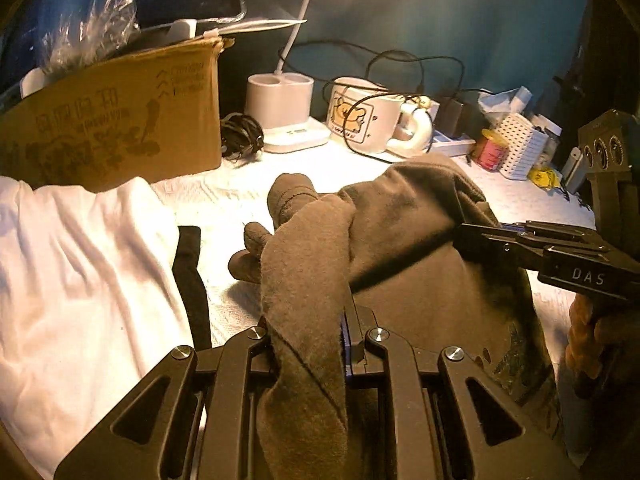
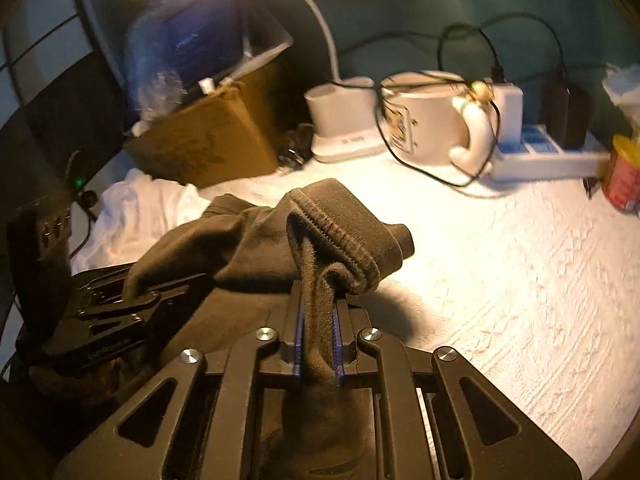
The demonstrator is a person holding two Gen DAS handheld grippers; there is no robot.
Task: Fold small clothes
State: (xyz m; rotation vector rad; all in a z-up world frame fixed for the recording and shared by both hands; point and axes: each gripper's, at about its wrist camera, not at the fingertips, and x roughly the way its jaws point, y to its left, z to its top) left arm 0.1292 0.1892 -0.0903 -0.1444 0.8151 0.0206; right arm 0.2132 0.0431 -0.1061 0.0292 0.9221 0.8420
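A dark brown small garment (image 1: 420, 264) with ribbed cuffs lies bunched on the white textured cloth (image 1: 224, 200). My left gripper (image 1: 310, 320) is shut on a fold of it, which drapes back over the jaws. In the right wrist view my right gripper (image 2: 318, 320) is shut on another fold of the brown garment (image 2: 248, 248), just below its ribbed cuff (image 2: 340, 232). Each gripper shows in the other's view: the right gripper (image 1: 464, 236) comes in from the right, the left gripper (image 2: 132, 300) sits at the left. A white garment (image 1: 80, 280) lies at the left, beside a black cloth piece (image 1: 192, 280).
At the back stand a cardboard box (image 1: 120, 120), a white lamp base (image 1: 284, 116), a printed mug (image 1: 368, 120) draped with black cables, a power strip (image 2: 548, 152), a red can (image 2: 622, 176) and a white perforated basket (image 1: 520, 148). A hand (image 1: 584, 344) holds the right gripper.
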